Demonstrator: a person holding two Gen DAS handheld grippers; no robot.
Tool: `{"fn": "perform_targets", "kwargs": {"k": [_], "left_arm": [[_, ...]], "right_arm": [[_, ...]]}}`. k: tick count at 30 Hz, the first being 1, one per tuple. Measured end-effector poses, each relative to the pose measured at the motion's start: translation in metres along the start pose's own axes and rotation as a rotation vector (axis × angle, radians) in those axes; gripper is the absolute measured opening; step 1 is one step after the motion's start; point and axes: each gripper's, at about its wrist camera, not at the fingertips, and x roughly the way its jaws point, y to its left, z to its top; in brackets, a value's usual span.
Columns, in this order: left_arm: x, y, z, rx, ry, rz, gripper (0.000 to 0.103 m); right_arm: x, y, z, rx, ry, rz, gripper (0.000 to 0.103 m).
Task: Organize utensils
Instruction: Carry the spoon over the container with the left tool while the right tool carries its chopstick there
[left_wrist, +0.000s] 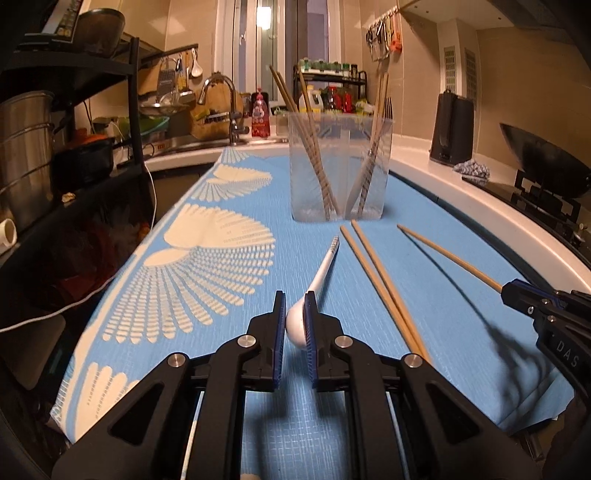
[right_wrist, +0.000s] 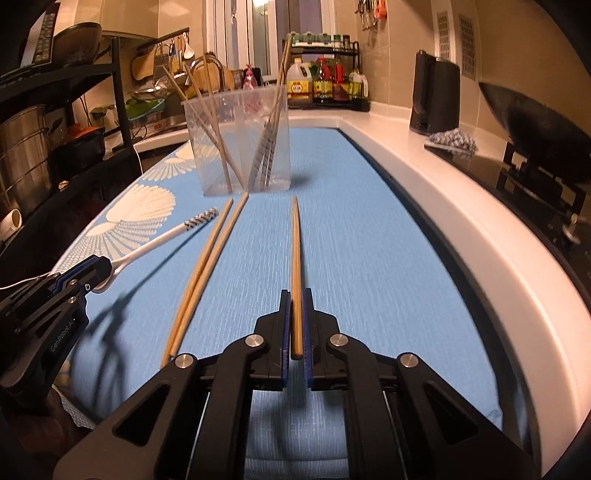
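Kitchen counter, blue cloth (left_wrist: 424, 258) spread over it. Left gripper (left_wrist: 295, 306) is clamped on the bowl of a white spoon (left_wrist: 325, 266) — handle points toward the clear cup (left_wrist: 340, 166). Two chopsticks (left_wrist: 376, 280) lie loose beside it. Right gripper (right_wrist: 296, 295) pinches a single chopstick (right_wrist: 295, 251), aimed at the cup.

Blue mat (left_wrist: 424, 295) w/ chopstick pair (left_wrist: 380, 280), clear holder (left_wrist: 340, 166).
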Motion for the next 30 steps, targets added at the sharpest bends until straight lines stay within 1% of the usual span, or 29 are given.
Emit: {"fn": "perform_targets", "kwargs": {"k": [5, 10, 16, 21, 24, 26, 30], "left_arm": [[-0.018, -0.002, 0.011, 0.027, -0.092, 0.009, 0.011], [-0.031, -0.008, 0.017, 0.060, -0.159, 0.014, 0.011], [-0.044, -0.008, 0.029, 0.076, -0.225, 0.018, 0.011], [-0.047, -0.003, 0.046, 0.067, -0.248, 0.016, 0.011], [-0.045, 0.002, 0.061, 0.055, -0.244, 0.003, 0.011], [-0.043, 0.007, 0.071, 0.044, -0.238, -0.003, 0.011], [-0.041, 0.010, 0.089, 0.043, -0.234, -0.010, 0.011]], "right_arm": [[-0.020, 0.003, 0.013, -0.045, -0.069, -0.022, 0.006], [-0.032, -0.001, 0.024, -0.046, -0.108, -0.029, 0.006], [-0.051, -0.001, 0.042, -0.060, -0.171, -0.026, 0.006], [-0.062, 0.001, 0.060, -0.065, -0.207, -0.010, 0.006], [-0.064, 0.003, 0.073, -0.089, -0.198, 0.015, 0.006], [-0.069, 0.004, 0.081, -0.095, -0.213, 0.018, 0.006], [-0.070, 0.003, 0.102, -0.105, -0.200, 0.032, 0.006]]}}
